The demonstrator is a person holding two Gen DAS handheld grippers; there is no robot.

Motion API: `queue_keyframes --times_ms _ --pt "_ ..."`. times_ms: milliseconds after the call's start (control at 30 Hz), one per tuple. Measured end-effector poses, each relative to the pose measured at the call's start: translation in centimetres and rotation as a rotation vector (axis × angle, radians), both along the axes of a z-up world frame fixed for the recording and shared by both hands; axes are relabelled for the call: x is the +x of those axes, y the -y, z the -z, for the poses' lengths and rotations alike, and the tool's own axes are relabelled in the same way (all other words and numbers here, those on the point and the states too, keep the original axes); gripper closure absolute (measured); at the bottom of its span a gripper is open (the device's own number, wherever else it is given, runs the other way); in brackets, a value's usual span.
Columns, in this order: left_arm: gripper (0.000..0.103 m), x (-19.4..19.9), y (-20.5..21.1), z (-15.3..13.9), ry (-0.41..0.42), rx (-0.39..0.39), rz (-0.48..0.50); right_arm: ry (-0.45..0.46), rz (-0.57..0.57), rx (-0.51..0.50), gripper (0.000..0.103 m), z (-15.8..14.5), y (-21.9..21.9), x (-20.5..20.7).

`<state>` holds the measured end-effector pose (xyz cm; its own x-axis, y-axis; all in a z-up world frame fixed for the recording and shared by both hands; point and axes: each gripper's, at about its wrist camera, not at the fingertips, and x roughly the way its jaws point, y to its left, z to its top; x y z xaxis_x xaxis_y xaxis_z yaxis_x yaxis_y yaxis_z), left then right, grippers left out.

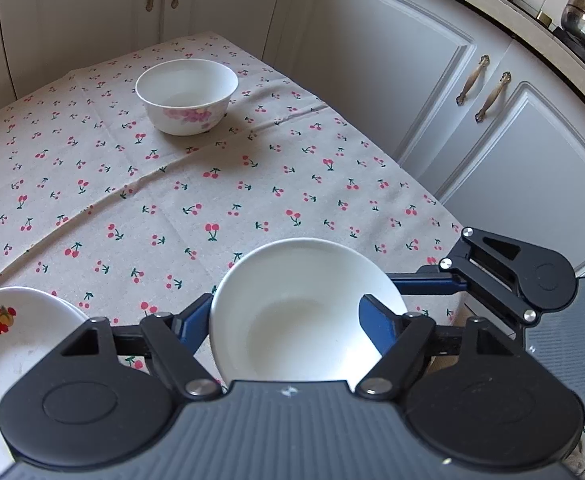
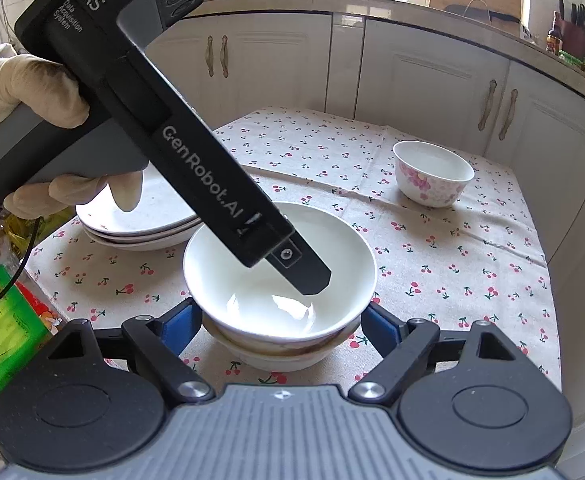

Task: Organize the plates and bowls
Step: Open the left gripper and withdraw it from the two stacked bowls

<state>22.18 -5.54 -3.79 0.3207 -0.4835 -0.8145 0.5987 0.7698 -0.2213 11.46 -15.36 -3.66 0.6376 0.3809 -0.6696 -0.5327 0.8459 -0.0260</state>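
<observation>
- While a gloved hand holds the black left gripper over it, a glossy plain white bowl sits nested in another white bowl. Stacked white plates lie just left of it, and a pink-flowered bowl stands well beyond.
- That gripper's jaws straddle the bowl's wall, unclenched.
- Blue fingers of the right gripper flank it; contact unclear.

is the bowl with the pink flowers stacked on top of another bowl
No. The flowered bowl stands alone on the tablecloth, apart from the two stacked white bowls.
</observation>
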Motion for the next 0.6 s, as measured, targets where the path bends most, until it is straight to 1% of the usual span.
queue_keyframes --times_ms 100,233,467,600 --pt "0.025 -0.1 -0.2 -0.2 0.031 0.008 0.0 0.009 0.005 -0.003 0.008 -0.1 0.1 0.0" --pt "0.025 -0.1 -0.9 -0.4 0.061 0.013 0.002 0.008 -0.005 0.029 0.006 -0.7 0.4 0.1" --pt "0.025 0.4 -3.4 0.0 0.059 -0.004 -0.036 0.027 -0.016 0.05 0.003 -1.8 0.7 0.0" --pt "0.025 0.6 -4.7 0.2 0.057 -0.016 -0.056 0.032 -0.008 0.044 0.003 -1.9 0.8 0.3"
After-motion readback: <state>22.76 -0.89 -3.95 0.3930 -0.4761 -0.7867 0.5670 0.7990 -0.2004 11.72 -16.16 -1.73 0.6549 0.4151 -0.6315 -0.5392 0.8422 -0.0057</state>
